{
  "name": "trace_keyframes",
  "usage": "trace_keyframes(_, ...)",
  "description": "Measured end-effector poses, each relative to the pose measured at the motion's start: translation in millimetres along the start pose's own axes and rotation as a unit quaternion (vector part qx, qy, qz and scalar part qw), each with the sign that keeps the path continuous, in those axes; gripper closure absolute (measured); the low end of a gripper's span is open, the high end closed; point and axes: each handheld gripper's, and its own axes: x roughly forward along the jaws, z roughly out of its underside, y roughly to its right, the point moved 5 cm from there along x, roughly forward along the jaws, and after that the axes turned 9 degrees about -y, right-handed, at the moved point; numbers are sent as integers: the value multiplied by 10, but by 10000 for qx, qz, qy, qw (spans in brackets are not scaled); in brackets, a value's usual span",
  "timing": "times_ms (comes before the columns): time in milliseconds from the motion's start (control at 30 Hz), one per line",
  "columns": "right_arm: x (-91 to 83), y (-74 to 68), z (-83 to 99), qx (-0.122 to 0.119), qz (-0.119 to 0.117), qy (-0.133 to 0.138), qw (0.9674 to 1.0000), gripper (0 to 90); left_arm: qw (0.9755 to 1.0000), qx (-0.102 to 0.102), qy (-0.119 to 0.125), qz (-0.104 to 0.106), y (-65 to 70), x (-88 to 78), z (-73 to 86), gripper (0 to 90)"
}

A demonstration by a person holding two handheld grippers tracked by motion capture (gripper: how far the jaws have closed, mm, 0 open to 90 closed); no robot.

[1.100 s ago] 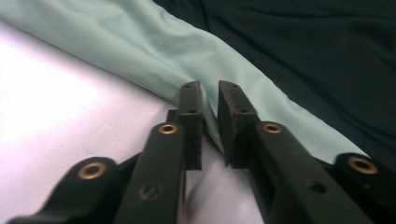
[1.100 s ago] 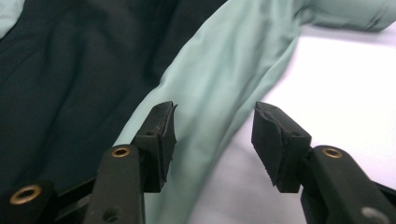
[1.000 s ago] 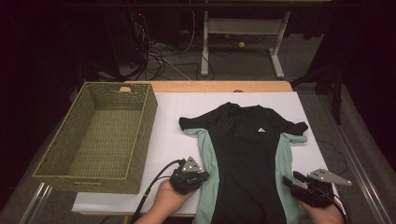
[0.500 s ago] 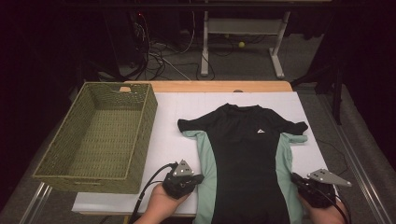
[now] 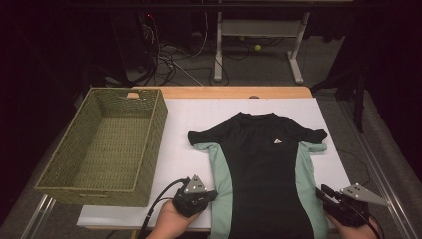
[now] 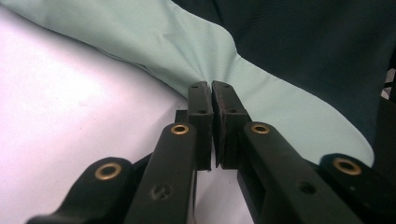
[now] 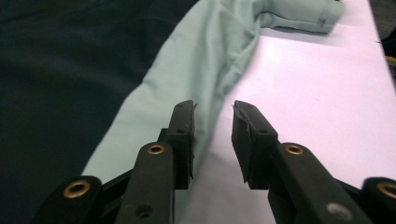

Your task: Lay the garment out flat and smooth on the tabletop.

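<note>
A black shirt (image 5: 263, 164) with mint side panels lies flat, collar away from me, on the white table (image 5: 199, 114). At its near left edge my left gripper (image 5: 211, 194) is shut on the shirt. In the left gripper view the jaws (image 6: 212, 91) meet on the mint panel (image 6: 163, 42), and creases run out from their tips. My right gripper (image 5: 321, 191) is at the near right edge. Its jaws (image 7: 212, 109) have just been opening and stand apart. The mint hem (image 7: 196, 60) runs loosely between them, with no pad pressing on it.
A green woven basket (image 5: 149, 144) stands on the left part of the table, close to the left gripper. The table's near edge runs just under both hands. Beyond the far edge are cables and a desk frame (image 5: 259, 30) on the dark floor.
Both hands have slid slightly toward the near edge, and the shirt's lower part lies straighter. The right gripper's jaws stand apart now.
</note>
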Motion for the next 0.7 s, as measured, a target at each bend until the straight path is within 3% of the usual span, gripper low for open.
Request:
trace_keyframes(500, 21, -86, 112, -77, -149, -224, 9996, 661, 10000, 12, 26, 37, 31, -14, 25, 825)
trace_keyframes(633, 30, -94, 117, -94, -147, -262, 9995, 711, 10000, 1, 39, 48, 32, -17, 27, 824)
trace_keyframes(700, 27, -109, 119, -134, -192, -272, 9994, 807, 10000, -3, 39, 66, 34, -21, 28, 825)
